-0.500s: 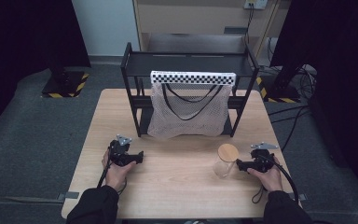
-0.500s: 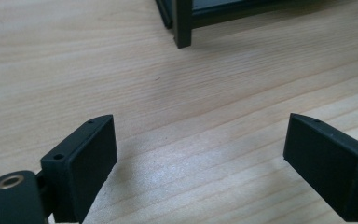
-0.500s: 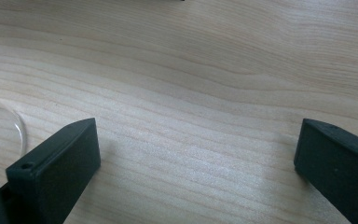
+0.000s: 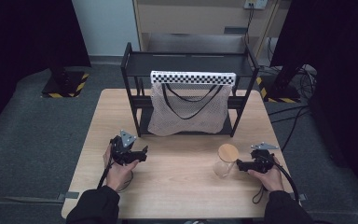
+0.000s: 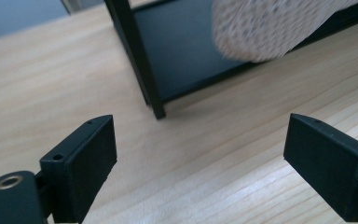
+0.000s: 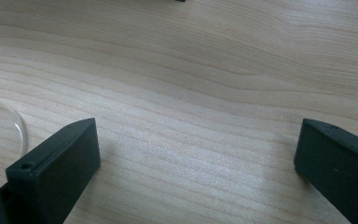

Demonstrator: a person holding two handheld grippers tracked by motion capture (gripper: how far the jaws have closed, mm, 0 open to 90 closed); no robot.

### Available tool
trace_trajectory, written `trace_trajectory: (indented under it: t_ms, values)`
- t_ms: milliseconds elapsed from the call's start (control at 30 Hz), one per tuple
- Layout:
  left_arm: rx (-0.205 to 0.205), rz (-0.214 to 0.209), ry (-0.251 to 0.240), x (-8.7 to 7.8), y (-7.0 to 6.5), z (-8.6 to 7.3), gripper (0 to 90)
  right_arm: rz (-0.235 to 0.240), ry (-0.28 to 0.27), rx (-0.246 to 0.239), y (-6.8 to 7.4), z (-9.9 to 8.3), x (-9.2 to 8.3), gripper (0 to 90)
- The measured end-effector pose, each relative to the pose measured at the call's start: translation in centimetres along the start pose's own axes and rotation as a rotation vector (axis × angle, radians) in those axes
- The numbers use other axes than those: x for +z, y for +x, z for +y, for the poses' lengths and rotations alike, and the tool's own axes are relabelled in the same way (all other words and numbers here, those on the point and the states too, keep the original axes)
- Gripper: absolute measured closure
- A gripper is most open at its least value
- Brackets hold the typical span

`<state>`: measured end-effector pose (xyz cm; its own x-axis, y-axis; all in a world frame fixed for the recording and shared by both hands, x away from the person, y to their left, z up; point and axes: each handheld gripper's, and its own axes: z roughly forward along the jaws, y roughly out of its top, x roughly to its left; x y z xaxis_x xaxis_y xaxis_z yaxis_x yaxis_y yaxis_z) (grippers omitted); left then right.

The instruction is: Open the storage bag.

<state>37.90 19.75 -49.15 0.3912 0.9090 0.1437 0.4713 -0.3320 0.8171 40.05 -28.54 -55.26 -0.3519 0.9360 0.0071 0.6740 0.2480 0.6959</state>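
Observation:
A clear glass jar (image 4: pixel 227 159) with a round wooden lid stands on the wooden table (image 4: pixel 182 186) at the front right. Its glass rim (image 6: pixel 2 123) curves in at the left edge of the right gripper view. My right gripper (image 4: pixel 239 164) lies just right of the jar and points at it, its jaws open over bare wood (image 6: pixel 198 163). My left gripper (image 4: pixel 142 153) rests at the front left, open with nothing between its jaws (image 5: pixel 200 158). It faces the front left leg (image 5: pixel 140 60) of the black rack (image 4: pixel 186 63). A beige mesh bag (image 4: pixel 189 109) hangs from the rack, and its lower corner (image 5: pixel 270 28) shows blurred.
A checkered strip (image 4: pixel 193 77) runs along the rack's top front edge. The rack takes up the table's back half. Bare wood lies between the two grippers. Dark stands and cables (image 4: pixel 289 88) sit on the grey floor around the table.

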Motion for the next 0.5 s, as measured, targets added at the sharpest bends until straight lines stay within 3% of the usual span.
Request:
trace_trajectory:
  t_ms: [233, 500]
  values:
    - [0.01, -0.009, -0.059, -1.2, -0.3, 1.3, 8.1, 0.002, -0.001, -0.002, 0.0, 0.0, 0.0, 0.5]
    - [0.08, -0.004, -0.125, -2.6, -0.6, 3.0, 8.2, 0.005, -0.004, -0.007, -0.1, 0.0, 0.0, 0.5]
